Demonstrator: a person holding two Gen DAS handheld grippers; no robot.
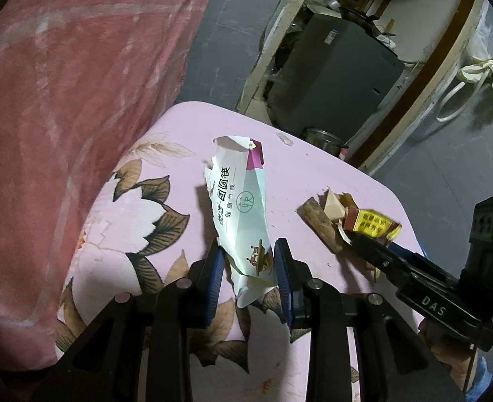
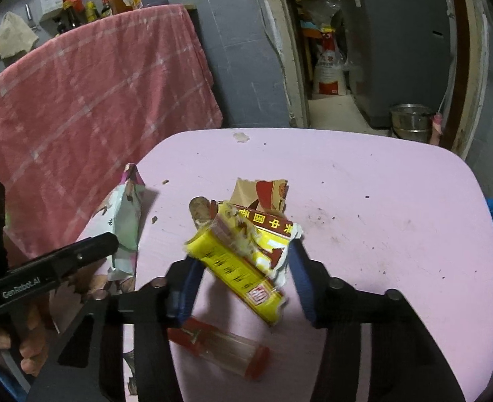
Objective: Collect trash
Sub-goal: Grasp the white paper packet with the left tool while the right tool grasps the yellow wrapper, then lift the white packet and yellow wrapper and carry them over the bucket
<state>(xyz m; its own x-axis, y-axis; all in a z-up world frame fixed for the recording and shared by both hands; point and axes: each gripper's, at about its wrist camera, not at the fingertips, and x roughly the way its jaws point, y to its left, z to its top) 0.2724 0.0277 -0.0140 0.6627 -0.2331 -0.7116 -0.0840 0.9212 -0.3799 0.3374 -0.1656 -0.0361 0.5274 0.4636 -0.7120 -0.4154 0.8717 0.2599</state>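
Between right claw (image 2: 243,268) tips — yellow wrapper (image 2: 243,268)

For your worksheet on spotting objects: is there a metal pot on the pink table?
No: the pot stands on the floor beyond the table.

The table cover (image 1: 313,181) is pale pink, printed along one side with brown-and-white flowers and leaves; the wrapper (image 1: 243,207) is white and mint green with a purple corner and dark lettering. The crushed packet (image 2: 243,258) is yellow and red; the draped blanket (image 2: 95,100) is salmon pink with faint pale checks.
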